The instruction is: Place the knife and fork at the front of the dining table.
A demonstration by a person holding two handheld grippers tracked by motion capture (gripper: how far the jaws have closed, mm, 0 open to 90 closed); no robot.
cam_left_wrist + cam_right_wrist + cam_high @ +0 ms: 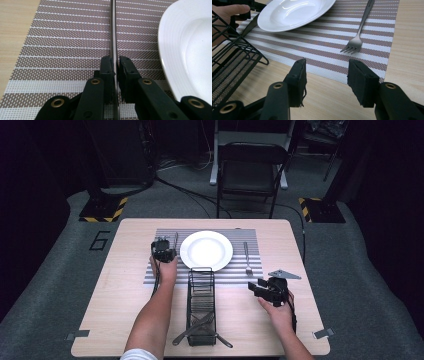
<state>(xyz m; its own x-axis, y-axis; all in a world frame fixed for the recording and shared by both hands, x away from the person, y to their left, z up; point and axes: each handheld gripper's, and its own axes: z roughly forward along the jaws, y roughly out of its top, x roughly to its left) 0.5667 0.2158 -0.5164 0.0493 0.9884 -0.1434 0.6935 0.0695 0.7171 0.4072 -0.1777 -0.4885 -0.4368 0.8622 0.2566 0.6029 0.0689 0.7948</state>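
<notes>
The left claw (113, 65) is clamped on a knife (113, 32) lying on the striped placemat (62, 37) just left of the white plate (190, 45), while the right claw (325, 75) hovers open and empty above the worktop (332, 97), near the fork (358, 32).
</notes>
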